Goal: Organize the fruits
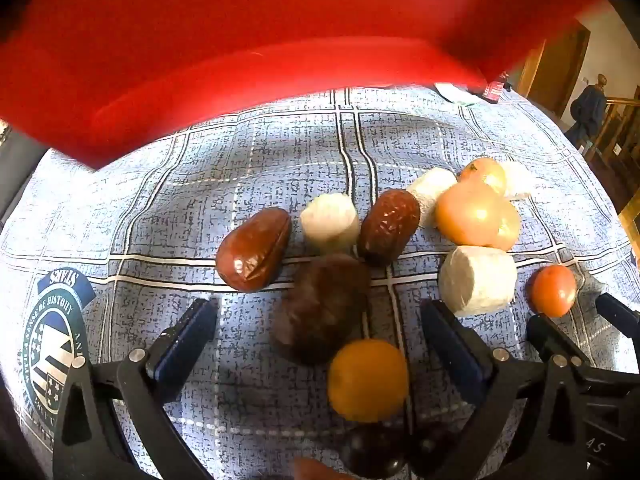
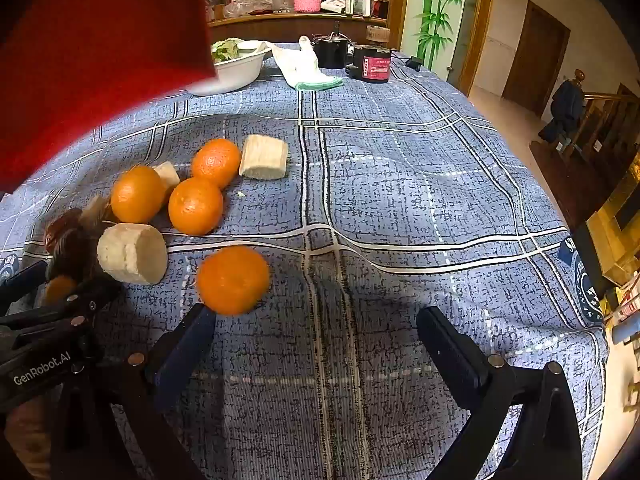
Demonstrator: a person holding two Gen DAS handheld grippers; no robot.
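Note:
A large red container (image 1: 240,60) hangs tilted above the blue checked tablecloth (image 1: 280,148), and fruit lies scattered below it. In the left wrist view I see brown dates (image 1: 253,250), white cut pieces (image 1: 330,222), oranges (image 1: 468,212) and a blurred orange (image 1: 367,380) with a blurred date (image 1: 320,308). My left gripper (image 1: 320,344) is open around that blurred fruit. In the right wrist view, oranges (image 2: 195,206) and white pieces (image 2: 133,253) lie left. A blurred orange (image 2: 233,280) sits by the left finger of my open right gripper (image 2: 316,344). The red container (image 2: 92,52) fills the top left.
At the far end of the table stand a white bowl (image 2: 236,68) with greens, a white-green cloth (image 2: 308,68) and a dark jar (image 2: 374,62). The table's right edge drops to a floor with a door and wooden stairs. The left gripper's body (image 2: 44,344) shows at left.

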